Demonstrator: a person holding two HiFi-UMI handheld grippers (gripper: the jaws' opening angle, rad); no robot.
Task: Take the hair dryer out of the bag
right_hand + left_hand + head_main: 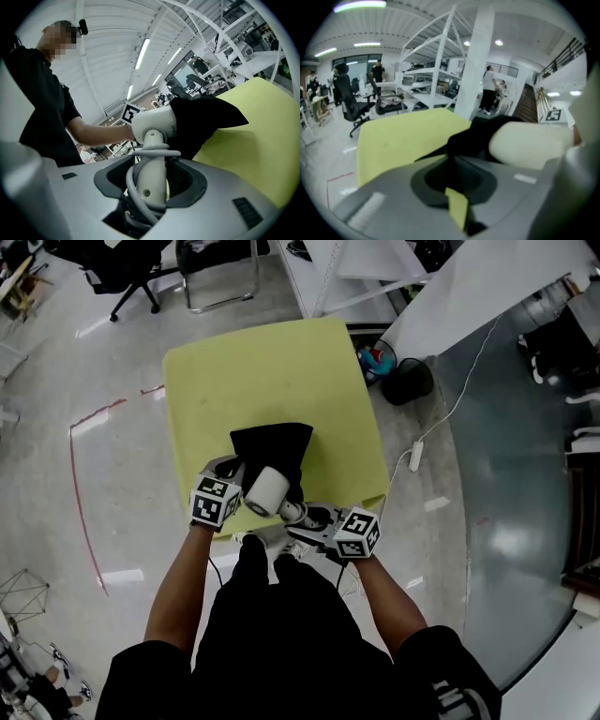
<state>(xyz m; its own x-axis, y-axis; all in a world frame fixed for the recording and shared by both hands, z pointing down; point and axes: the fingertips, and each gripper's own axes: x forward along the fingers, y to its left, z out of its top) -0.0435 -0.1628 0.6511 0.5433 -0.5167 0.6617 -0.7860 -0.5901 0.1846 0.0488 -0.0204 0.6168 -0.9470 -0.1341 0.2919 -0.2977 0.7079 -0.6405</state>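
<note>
On the yellow-green table, close to the edge nearest us, we are working on a black bag with a white hair dryer partly out of it. We are pinching the left gripper almost fully together on a fold of the bag's black cloth, at the bag's near left side, just beside the dryer's barrel. We are clamping the right gripper on the dryer's handle, its jaws standing fairly wide around that thick grip; a grey cord is winding around the handle between the jaws. The handle is pointing toward us and to the right, while the pale round barrel is lying across the mouth of the bag. The barrel's rear end is showing bare toward our left, and its front is sitting under the black cloth, so the dryer is half in and half out. Both of our forearms are reaching forward over the table's near edge. Around the table we are seeing a glossy grey floor with a red line on it, a black office chair at the far left, a dark bin beyond the table's right corner, and a white cable trailing across the floor to the right.
</note>
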